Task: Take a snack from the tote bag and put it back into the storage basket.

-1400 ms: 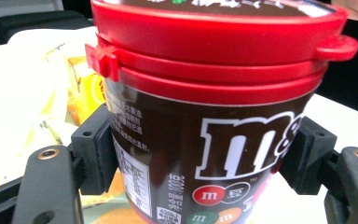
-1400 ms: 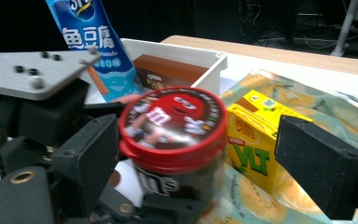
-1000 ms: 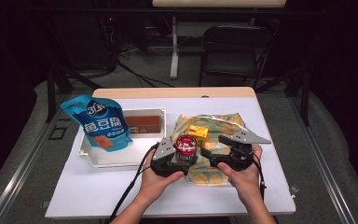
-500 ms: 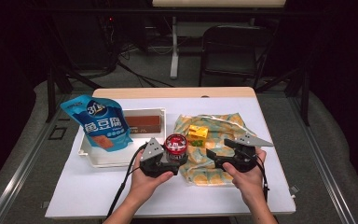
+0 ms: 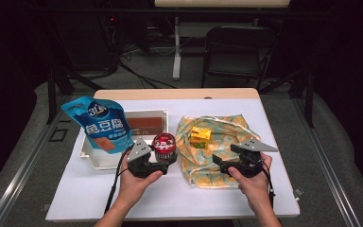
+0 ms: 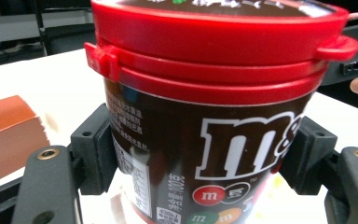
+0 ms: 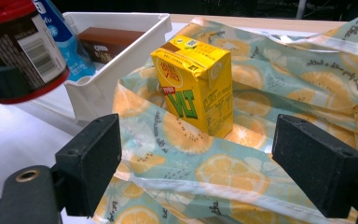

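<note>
A white rectangular plastic tray [image 5: 94, 161] at the left holds a flat brown box [image 5: 144, 125], with a glossy blue snack pouch [image 5: 101, 126] leaning over its left part. A yellow drink carton [image 5: 200, 136] stands upright on a crumpled fabric bag printed with lemon slices [image 5: 217, 163] to the right. The left gripper [image 5: 163, 163] is clamped on a round brown candy tub with a red snap lid [image 6: 214, 93], its pads pressing both sides, just right of the tray's near corner. The right gripper [image 7: 200, 186] stands with jaws apart over the bag's near edge, the carton beyond them.
</note>
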A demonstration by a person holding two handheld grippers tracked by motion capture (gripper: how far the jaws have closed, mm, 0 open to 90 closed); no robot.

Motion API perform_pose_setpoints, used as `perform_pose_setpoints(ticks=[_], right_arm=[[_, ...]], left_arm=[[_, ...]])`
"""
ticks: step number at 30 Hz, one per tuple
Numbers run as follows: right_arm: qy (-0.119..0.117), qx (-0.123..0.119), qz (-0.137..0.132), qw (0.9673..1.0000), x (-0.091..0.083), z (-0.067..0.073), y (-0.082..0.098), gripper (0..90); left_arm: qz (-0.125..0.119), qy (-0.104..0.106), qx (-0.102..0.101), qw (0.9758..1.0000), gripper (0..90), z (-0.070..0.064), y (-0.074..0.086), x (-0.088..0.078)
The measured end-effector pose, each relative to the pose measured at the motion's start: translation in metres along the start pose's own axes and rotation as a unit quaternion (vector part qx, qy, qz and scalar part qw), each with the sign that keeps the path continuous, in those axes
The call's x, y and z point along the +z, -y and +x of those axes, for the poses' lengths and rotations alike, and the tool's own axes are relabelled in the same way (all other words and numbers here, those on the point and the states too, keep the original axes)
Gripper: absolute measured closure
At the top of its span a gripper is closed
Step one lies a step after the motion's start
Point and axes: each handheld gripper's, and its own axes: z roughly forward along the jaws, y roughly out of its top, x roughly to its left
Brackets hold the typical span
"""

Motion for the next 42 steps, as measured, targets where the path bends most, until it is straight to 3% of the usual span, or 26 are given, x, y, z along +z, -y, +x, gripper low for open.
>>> perform_pose_setpoints(ticks=[2,13,14,17,19,20,21,23,29,38,42], right_arm=[[0.000,-0.002,0.005,1.0000,0.000,-0.001,0.001,14.8],[0.006,0.001,0.012,0.9999,0.000,-0.003,0.007,15.0],[0.007,0.002,0.012,0.9999,0.001,-0.003,0.008,15.0],[0.005,0.000,0.014,0.9999,0.001,-0.003,0.008,15.0],[0.005,-0.001,0.014,0.9999,0.001,-0.003,0.009,15.1],[0.007,0.000,0.015,0.9999,0.001,-0.004,0.009,15.1],[0.007,0.001,0.014,0.9999,0.001,-0.004,0.010,15.1],[0.008,0.002,0.015,0.9999,0.001,-0.005,0.010,15.2],[0.006,0.012,0.012,0.9998,0.001,-0.009,0.012,15.5],[0.010,0.010,0.016,0.9998,0.002,-0.011,0.013,15.7],[0.012,0.011,0.016,0.9997,0.002,-0.013,0.014,15.8]], left_arm=[[-0.003,-0.011,-0.002,0.9999,25.7,0.002,0.001,-0.003],[-0.003,-0.016,-0.007,0.9998,25.7,0.020,0.008,-0.025],[-0.005,-0.027,-0.006,0.9996,25.7,0.020,0.009,-0.025],[0.000,-0.023,-0.003,0.9997,25.7,0.025,0.012,-0.028],[-0.003,-0.041,-0.002,0.9992,25.7,0.026,0.016,-0.029],[-0.002,-0.032,-0.003,0.9995,25.7,0.029,0.017,-0.029],[-0.005,-0.042,-0.005,0.9991,25.7,0.029,0.019,-0.029],[0.005,-0.038,-0.005,0.9993,25.7,0.033,0.022,-0.030],[0.019,-0.053,-0.021,0.9982,25.7,0.049,0.035,-0.032],[0.059,-0.073,-0.034,0.9950,25.7,0.068,0.055,-0.016],[0.066,-0.075,-0.043,0.9940,25.7,0.075,0.059,-0.012]])
